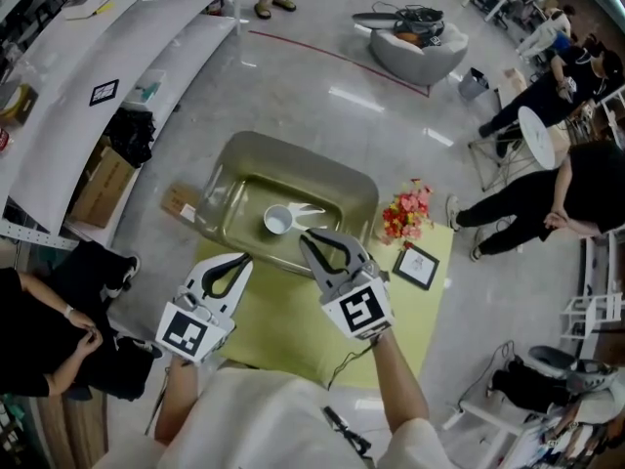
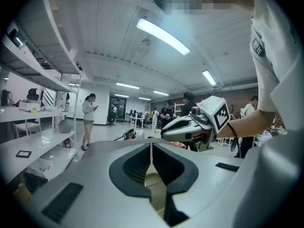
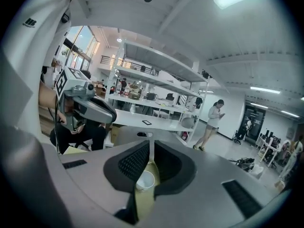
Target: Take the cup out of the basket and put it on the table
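Inside basket (image 1: pixel 223 179) near its middle: cup (image 1: pixel 277 220), untouched; by basket's near rim: right gripper (image 1: pixel 306 235) and left gripper (image 1: pixel 245 259), both pinched shut on nothing (risk if jaws not spread first: shoving or tipping cup instead of gripping).

The person wore a white shirt (image 1: pixel 269 420); the left claw (image 1: pixel 242 260) and right claw (image 1: pixel 306 236) were pale grey, black-padded, with black-and-white marker cubes (image 1: pixel 359 311).

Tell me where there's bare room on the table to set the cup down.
Bare green tablecloth lies on the near side of the basket, between the left gripper and right gripper, and again nearer than the picture frame. It is crowded around the flowers.
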`<state>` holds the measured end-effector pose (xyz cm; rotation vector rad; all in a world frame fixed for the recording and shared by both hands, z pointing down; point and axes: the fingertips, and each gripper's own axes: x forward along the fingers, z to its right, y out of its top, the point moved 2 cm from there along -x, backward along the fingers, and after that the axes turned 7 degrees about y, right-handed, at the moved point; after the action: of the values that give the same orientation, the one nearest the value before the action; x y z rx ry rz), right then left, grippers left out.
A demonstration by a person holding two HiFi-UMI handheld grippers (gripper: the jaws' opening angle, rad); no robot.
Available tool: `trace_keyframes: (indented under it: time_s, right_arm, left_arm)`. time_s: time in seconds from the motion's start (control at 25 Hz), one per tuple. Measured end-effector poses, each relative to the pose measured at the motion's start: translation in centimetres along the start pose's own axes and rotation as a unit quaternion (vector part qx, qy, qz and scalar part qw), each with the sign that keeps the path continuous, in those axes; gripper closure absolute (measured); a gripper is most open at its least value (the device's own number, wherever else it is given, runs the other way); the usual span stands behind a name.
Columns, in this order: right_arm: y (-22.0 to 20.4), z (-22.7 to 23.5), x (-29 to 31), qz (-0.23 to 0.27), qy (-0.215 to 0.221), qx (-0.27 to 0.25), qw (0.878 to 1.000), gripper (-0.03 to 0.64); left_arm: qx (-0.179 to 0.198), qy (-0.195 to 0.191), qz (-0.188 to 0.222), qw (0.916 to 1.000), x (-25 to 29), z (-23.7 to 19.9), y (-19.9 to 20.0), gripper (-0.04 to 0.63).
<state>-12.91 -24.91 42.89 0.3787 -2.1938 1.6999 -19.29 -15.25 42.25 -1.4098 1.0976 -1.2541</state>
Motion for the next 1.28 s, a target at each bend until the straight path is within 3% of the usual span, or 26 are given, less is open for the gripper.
trace_keyframes:
  time_s: [0.28, 0.48, 0.84, 1.28]
  right_arm:
    - [-2.4, 1.6, 4.0, -0.048, 0.051, -0.019, 0.997, 0.6]
    - [-4.9, 1.7, 7.2, -0.089, 0.091, -0.041, 0.991, 0.551]
    - [-9.7, 0.7, 12.1, -0.175, 0.179, -0.065, 0.966, 0.402]
    - [-14.7, -0.4, 16.1, -0.243, 0.238, -0.078, 0.937, 0.274]
  left_arm:
    - [0.013, 0.008, -0.017, 0.9997, 1.3, -1.3, -0.3, 0.572]
    - [0.014, 0.008, -0.02, 0.9997, 2.0, -2.0, -0.5, 0.572]
    - [0.03, 0.008, -0.043, 0.9986, 3.2, -3.0, -1.3, 0.572]
    - [0.032, 0.007, -0.059, 0.9977, 4.4, -3.8, -2.1, 0.572]
